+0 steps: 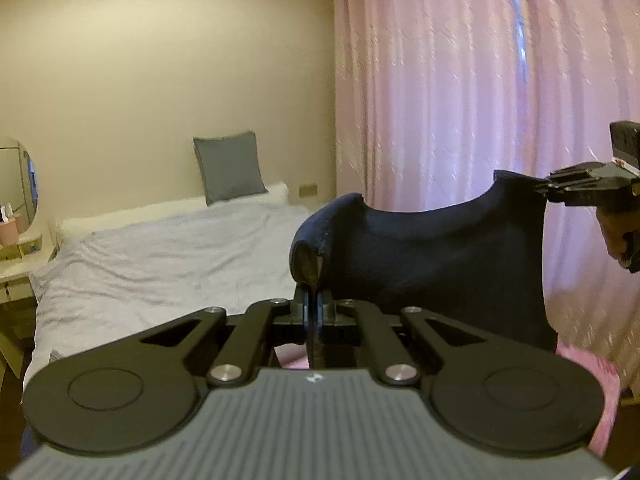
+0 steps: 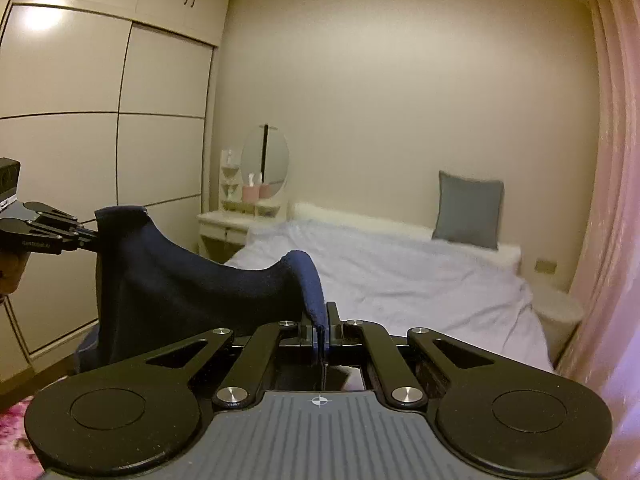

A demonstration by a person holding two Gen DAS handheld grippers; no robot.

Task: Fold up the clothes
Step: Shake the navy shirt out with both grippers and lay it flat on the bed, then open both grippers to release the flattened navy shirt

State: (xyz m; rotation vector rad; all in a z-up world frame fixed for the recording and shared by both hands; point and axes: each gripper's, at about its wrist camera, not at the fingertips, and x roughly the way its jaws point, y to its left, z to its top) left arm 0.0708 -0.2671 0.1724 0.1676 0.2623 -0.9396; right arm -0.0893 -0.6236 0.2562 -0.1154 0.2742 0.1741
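Both grippers, left gripper (image 1: 314, 300) and right gripper (image 2: 320, 328), pinch the dark cloth (image 1: 440, 256) tight above the bed (image 1: 160, 264). A hard tug could make one corner slip out.

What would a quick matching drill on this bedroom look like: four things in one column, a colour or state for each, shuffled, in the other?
Things:
1. garment
2. cushion
3. curtain
4. left gripper

Colour or state:
A. pink, hanging beside the bed
B. jaws shut on a fabric edge
C. grey, propped against the wall at the head of the bed
D. dark navy, stretched in the air between the two grippers

Pairs: 1-D, 2-C, 3-A, 4-B
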